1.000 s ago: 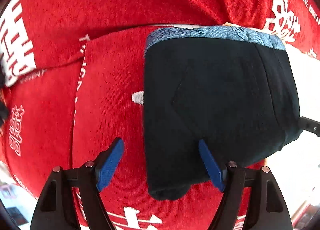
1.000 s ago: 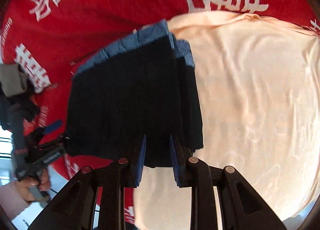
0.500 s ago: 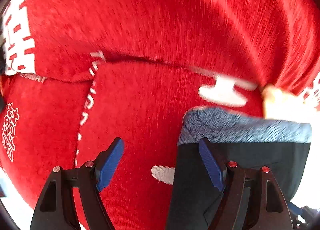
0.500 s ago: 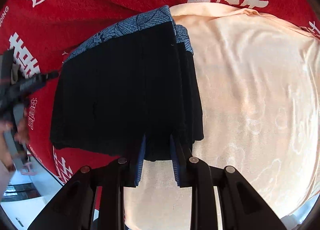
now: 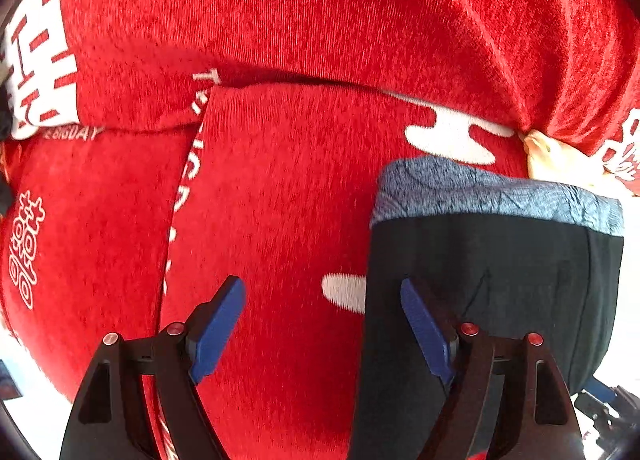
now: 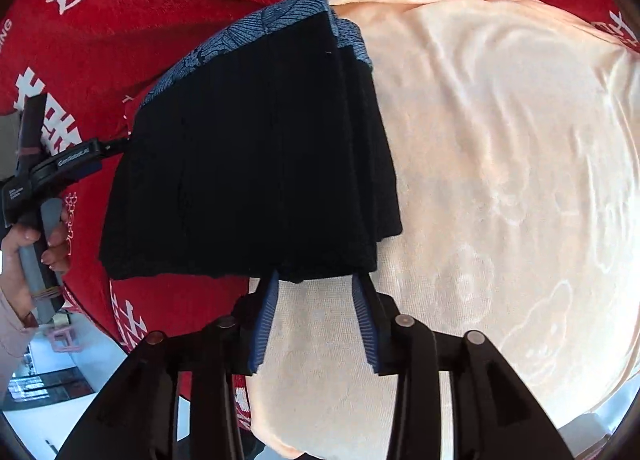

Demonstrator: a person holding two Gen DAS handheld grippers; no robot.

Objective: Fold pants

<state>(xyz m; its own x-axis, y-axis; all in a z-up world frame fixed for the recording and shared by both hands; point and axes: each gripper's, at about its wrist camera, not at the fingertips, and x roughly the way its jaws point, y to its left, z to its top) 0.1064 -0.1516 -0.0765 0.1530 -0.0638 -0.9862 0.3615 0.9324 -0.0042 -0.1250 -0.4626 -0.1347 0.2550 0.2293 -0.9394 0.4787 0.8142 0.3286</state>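
The folded pants (image 6: 256, 152) lie on the red blanket (image 5: 280, 200), partly over a peach cloth (image 6: 500, 180). The right gripper (image 6: 316, 312) has just been opening; its fingers flank the near edge without pressing. The left gripper (image 5: 324, 324) hangs wide open and empty, pants to its right.

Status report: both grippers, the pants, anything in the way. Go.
Left gripper open, nothing between its pads. Right gripper jaws just opening, letting go of the folded black pants. Pants lie across red blanket and peach towel. Nothing in the way.
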